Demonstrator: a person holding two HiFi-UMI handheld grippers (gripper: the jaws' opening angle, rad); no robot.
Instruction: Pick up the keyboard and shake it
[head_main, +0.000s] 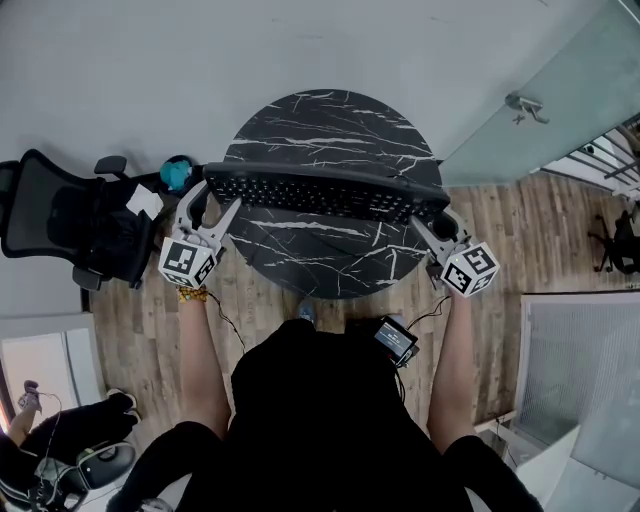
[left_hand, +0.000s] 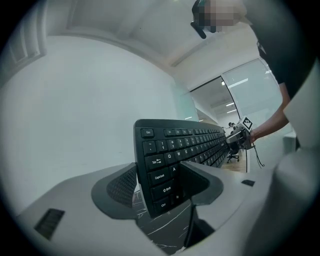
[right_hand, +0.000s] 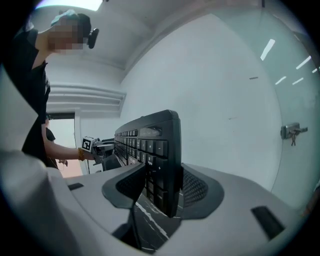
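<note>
A long black keyboard (head_main: 320, 190) (left_hand: 175, 145) (right_hand: 150, 145) hangs tipped up on its long edge over the round black marble table (head_main: 330, 255), keys towards me. My left gripper (head_main: 210, 200) (left_hand: 160, 185) has its wide jaws round the keyboard's left end, one pad against the key face, the other behind its back. My right gripper (head_main: 432, 222) (right_hand: 162, 187) clamps the right end the same way. Each gripper shows small at the keyboard's far end in the other's view: the right gripper (left_hand: 239, 134), the left gripper (right_hand: 97, 146).
A black office chair (head_main: 70, 225) stands to the left of the table, with a teal object (head_main: 177, 173) beside it. A glass door with a metal handle (head_main: 525, 105) is at the right. Wooden floor (head_main: 500, 230) surrounds the table, and a white wall lies beyond.
</note>
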